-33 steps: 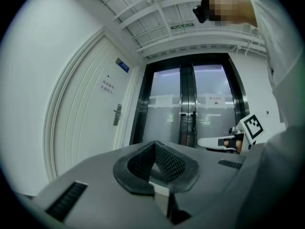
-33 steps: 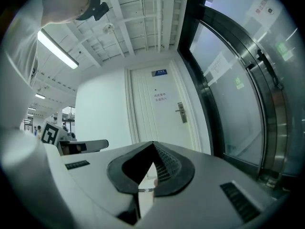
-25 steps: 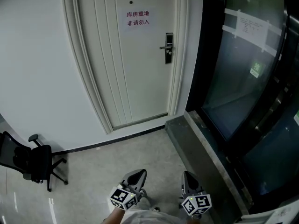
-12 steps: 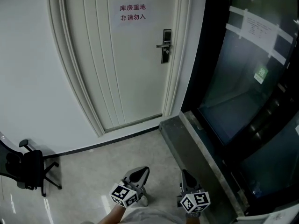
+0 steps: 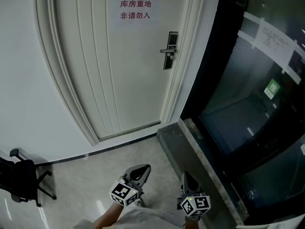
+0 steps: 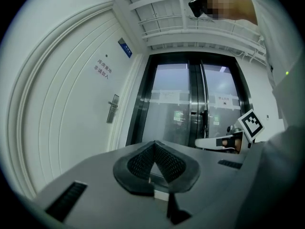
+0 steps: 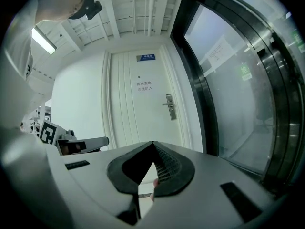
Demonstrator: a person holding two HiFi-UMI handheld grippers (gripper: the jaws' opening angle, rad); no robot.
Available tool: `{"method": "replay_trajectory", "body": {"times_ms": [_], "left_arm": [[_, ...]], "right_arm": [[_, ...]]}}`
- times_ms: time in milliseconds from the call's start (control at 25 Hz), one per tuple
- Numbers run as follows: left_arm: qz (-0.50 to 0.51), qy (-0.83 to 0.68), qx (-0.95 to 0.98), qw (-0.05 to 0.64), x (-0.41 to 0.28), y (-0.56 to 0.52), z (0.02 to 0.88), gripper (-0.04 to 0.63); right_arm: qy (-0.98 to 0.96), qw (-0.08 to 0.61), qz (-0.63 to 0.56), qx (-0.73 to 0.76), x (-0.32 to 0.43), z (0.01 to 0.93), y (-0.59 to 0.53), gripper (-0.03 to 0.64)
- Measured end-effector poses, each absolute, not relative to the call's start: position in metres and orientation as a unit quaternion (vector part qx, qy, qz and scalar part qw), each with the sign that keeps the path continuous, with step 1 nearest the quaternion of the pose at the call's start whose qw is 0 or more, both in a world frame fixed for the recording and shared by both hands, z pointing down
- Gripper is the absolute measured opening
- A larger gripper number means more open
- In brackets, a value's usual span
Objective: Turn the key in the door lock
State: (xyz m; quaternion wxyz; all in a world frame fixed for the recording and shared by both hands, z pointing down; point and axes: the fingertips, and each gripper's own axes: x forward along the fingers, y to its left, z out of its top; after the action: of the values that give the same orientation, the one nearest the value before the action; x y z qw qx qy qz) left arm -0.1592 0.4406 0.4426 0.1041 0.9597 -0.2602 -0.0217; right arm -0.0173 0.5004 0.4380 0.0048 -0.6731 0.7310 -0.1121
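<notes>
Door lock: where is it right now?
Upper centre of the head view: the door lock sits on the right edge of the white door, below and right of the paper notice, just left of the dark glass wall.

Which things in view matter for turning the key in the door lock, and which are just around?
Job:
door
lock plate with lever handle
left gripper, fingers together
right gripper, fingers together
No key can be made out.

Just around:
office chair
glass doors
paper notice on the glass
sign on the door
</notes>
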Motion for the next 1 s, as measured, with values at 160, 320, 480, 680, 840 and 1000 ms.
{"method": "replay_trajectory", "body": {"times_ms": [160, 320, 480, 680, 840, 1000], "left_arm": [[-0.012, -0.269, 0.957, 0.108, -0.163, 0.407, 0.450, 0.003], [-0.008, -0.271, 0.957, 0.108, -0.160, 0.382, 0.452, 0.003], [-0.003, -0.285, 0.953, 0.107, -0.150, 0.354, 0.459, 0.003], [0.011, -0.312, 0.942, 0.123, -0.131, 0.311, 0.475, 0.003], [0.003, -0.319, 0.941, 0.111, -0.098, 0.268, 0.467, 0.003], [0.015, -0.346, 0.931, 0.116, -0.071, 0.220, 0.464, 0.004]], "right_arm": [[0.736, -0.002, -0.114, -0.667, -0.023, 0.446, 0.468, 0.002], [0.737, -0.009, -0.123, -0.664, -0.020, 0.454, 0.441, 0.002], [0.742, -0.016, -0.133, -0.657, -0.011, 0.468, 0.411, 0.002], [0.758, -0.017, -0.134, -0.638, 0.010, 0.478, 0.357, 0.002], [0.775, -0.022, -0.135, -0.617, 0.037, 0.477, 0.301, 0.002], [0.799, -0.033, -0.139, -0.584, 0.055, 0.478, 0.246, 0.002]]}}
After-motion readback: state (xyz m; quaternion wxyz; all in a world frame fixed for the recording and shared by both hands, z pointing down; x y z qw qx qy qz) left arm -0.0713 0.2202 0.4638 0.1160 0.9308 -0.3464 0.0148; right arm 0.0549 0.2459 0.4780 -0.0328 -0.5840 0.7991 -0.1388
